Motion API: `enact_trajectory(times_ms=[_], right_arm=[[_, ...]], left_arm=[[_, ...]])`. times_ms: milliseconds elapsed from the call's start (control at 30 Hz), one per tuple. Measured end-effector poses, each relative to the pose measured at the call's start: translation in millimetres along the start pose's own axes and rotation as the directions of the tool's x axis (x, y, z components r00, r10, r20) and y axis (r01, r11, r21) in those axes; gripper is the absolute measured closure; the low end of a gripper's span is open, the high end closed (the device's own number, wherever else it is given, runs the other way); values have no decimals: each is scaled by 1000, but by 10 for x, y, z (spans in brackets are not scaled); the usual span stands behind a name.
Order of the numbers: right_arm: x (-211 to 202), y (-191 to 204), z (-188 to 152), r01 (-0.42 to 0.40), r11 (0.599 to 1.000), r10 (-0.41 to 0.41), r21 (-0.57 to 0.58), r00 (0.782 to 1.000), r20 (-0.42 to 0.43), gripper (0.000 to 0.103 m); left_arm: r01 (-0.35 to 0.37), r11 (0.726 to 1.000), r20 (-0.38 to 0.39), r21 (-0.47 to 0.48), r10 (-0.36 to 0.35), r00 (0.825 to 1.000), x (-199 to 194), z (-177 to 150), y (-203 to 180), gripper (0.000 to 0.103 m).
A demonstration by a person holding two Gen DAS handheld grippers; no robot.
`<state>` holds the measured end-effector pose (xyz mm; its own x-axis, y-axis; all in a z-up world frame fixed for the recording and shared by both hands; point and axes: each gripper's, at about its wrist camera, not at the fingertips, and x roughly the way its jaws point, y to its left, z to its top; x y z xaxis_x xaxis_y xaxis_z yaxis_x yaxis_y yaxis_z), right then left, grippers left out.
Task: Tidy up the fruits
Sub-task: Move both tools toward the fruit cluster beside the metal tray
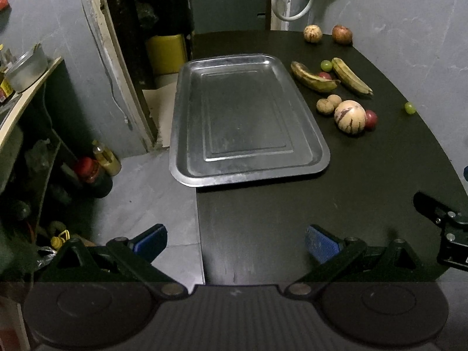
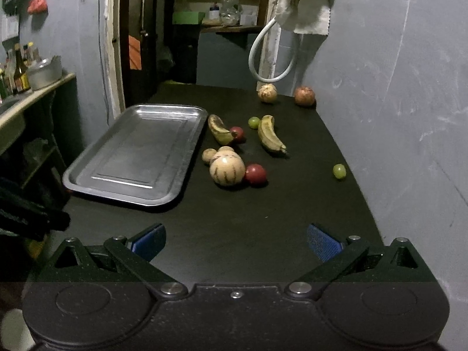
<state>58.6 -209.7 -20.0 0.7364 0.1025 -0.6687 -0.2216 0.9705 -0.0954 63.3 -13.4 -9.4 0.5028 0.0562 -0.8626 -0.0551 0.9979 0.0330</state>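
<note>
The fruits lie loose on the black table (image 2: 263, 204), all well ahead of both grippers and none touched. From the right gripper (image 2: 236, 241), the large striped melon (image 2: 227, 167) sits straight ahead, with a red fruit (image 2: 255, 174) touching its right side and two small brown fruits (image 2: 209, 155) just behind its left. Farther ahead lie two bananas: the left banana (image 2: 219, 130) near the tray's edge with a small red fruit (image 2: 237, 133) against it, the right banana (image 2: 270, 137) apart from it, and a green grape (image 2: 254, 122) between their far ends. A second green grape (image 2: 339, 171) lies alone ahead to the right, near the table's right edge. At the far end stand a small striped melon (image 2: 267, 93) and a reddish apple (image 2: 304, 96), close to the wall.

The metal tray (image 1: 248, 172) lies directly ahead of the left gripper (image 1: 235, 242), flat, holding nothing; its left rim overhangs the table's left edge. The fruits lie ahead and to the right of this gripper, beside the tray's right rim.

Both grippers have their blue-padded fingers spread wide apart, holding nothing and touching nothing. The left gripper straddles the table's left edge, its left finger (image 1: 150, 241) over the floor.

Bare table surface runs between each gripper and the nearest objects. The grey wall (image 2: 409, 117) closes the table's right side.
</note>
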Motion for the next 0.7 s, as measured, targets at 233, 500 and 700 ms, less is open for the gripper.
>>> enact_trajectory(times_ms=[233,500,700], right_arm=[[146,-119,107,57,994,-52,-98,997,58,1],[517,-315,269,87,966,-78,-243,996,46,1],[800,-438,333,26,926,-42,-377,999,-33,5]], left_arm=[[15,1000,12,24,-15,1000,105,157,-70,1],[56,994,63,89,-62,996,291,458,-189,1],[101,961,138,256,-139,981,428,705,-362,1]])
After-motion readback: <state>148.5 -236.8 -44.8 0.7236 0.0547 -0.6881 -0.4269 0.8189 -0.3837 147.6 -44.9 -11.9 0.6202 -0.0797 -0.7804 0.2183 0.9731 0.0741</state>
